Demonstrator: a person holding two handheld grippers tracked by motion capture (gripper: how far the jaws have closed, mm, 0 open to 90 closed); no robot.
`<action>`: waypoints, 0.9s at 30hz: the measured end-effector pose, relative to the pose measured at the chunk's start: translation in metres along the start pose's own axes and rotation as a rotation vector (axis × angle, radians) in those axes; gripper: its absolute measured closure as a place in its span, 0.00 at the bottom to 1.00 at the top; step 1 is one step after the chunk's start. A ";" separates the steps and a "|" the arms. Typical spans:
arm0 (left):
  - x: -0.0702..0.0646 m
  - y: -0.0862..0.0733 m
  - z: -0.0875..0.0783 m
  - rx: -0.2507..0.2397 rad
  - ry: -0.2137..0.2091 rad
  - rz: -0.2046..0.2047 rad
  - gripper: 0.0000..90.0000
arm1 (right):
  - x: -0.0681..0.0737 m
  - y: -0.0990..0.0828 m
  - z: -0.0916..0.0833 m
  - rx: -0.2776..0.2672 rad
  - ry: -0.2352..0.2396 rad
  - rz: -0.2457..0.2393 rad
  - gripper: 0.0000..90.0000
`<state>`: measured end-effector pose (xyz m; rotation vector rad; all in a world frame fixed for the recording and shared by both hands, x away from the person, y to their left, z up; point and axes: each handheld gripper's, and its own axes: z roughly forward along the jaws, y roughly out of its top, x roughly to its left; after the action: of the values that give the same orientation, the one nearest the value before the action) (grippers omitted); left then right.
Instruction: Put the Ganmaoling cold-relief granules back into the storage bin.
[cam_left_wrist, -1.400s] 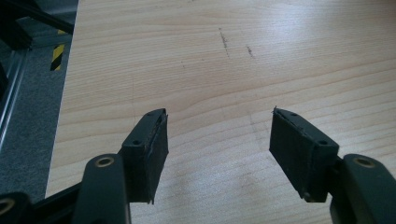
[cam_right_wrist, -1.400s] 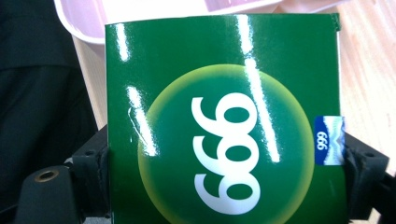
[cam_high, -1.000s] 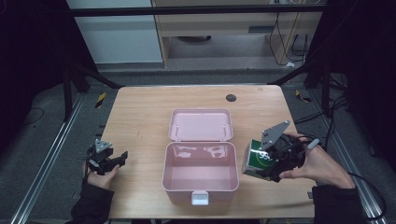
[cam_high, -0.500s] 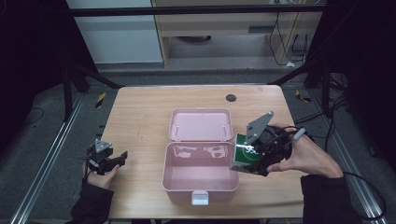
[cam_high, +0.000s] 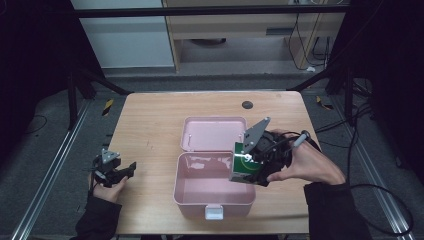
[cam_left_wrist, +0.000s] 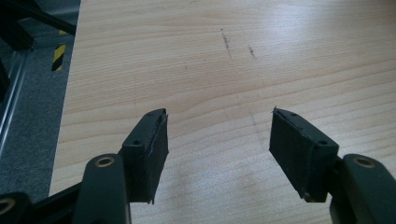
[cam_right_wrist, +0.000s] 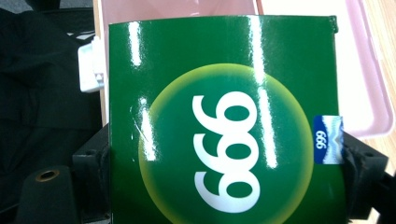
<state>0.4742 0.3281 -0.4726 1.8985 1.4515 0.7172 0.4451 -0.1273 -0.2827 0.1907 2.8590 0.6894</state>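
An open pink box sits mid-table, its lid laid flat behind it. My right gripper is shut on a green box printed "999" and holds it tilted over the pink box's right rim. Seen up close in the right gripper view, the green box is clamped between both jaws, with the pink box behind it. My left gripper rests at the table's left edge, open; its fingers stand wide apart over bare wood.
The wooden table has a round black hole near its far edge. A white latch sits on the pink box's front. Metal frame rails and cables run around the table on a grey floor.
My right gripper has carried the green box leftward from beside the pink box to over its right rim. The left gripper has stayed put.
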 end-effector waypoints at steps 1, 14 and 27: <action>0.000 0.000 0.000 -0.001 0.000 0.000 0.41 | 0.000 0.004 0.003 -0.003 0.003 -0.005 0.18; 0.001 0.000 0.000 0.001 0.001 0.003 0.41 | -0.002 0.016 0.023 0.009 0.017 -0.028 0.18; 0.001 0.000 -0.001 -0.002 0.005 0.005 0.41 | 0.004 0.016 0.047 0.037 0.041 -0.064 0.18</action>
<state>0.4739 0.3293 -0.4717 1.9005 1.4492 0.7259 0.4531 -0.0922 -0.3170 0.0906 2.9041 0.6349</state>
